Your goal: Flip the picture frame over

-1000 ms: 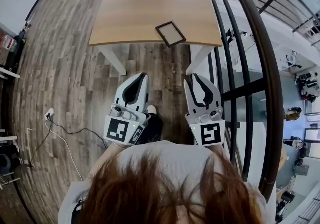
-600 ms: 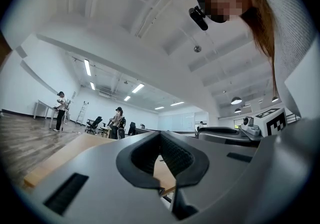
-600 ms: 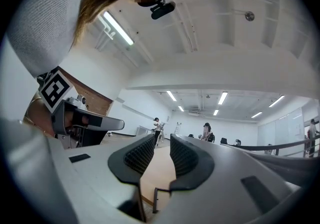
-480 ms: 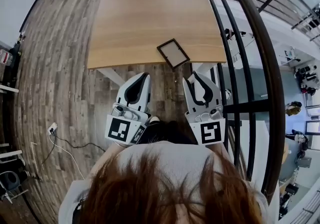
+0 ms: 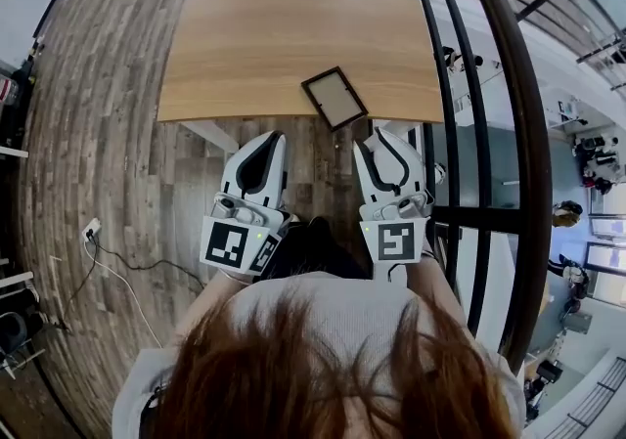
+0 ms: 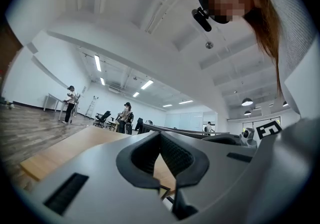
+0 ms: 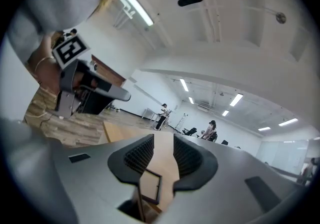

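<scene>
Head view: picture frame (image 5: 335, 98) lies flat on the wooden worktop (image 5: 293, 17), at the near edge toward the right corner and turned at an angle. Its near corner sits at or just over the edge. Left tool (image 5: 272, 140) and right tool (image 5: 384, 137) hang side by side over the plank floor (image 5: 108, 134), near of the worktop, and neither touches the frame. A dark metal railing (image 5: 468, 85) runs along the right, with a lower level beyond it. The rest of the worktop is bare.

Left gripper view: the tool's jaws stand slightly apart with nothing between them. A frame corner shows through the gap, farther off. Behind is a big open room with ceiling strip lights and people at distant tables.

Right gripper view: the jaws are released with a moderate gap and are empty. The frame (image 7: 150, 188) lines up in that gap but lies apart from the pads, on the worktop edge. The left tool shows at upper left.

Handling, my read: the frame looks light, thin and stiff, with a narrow dark rim. The pane is probably glass, so fragile and slick. It lies flat, so there is little to pinch. The best hold is the rim at the near corner by the edge, then lift and turn. The smooth wood may let it slide.
</scene>
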Demonstrator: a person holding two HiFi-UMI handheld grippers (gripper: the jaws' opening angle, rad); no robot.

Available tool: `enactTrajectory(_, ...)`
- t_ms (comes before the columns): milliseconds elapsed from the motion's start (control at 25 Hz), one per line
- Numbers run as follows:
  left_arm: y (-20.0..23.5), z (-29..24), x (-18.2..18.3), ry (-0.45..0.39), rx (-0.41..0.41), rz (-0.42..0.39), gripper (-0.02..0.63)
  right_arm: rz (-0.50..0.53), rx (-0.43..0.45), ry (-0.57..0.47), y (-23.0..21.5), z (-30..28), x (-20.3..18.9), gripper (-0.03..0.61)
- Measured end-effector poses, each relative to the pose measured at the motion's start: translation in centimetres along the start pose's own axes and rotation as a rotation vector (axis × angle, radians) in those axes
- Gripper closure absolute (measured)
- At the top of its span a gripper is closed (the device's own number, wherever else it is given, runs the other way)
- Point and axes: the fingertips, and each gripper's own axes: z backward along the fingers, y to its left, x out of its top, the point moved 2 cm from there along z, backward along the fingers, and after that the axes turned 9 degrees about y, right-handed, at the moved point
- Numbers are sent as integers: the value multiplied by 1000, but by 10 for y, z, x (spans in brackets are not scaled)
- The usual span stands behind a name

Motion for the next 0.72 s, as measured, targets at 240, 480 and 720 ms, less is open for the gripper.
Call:
enactTrajectory(240, 12, -4, -25, 49, 35, 27, 607, 210, 76, 92, 34, -42, -61, 449)
enactTrajectory(480, 25, 3, -31, 66, 81, -6, 607, 519, 158, 272, 77, -97, -149, 311)
enactTrajectory(720, 35, 13, -34, 72, 111, -18, 607, 733, 124, 325, 96, -127, -182, 311)
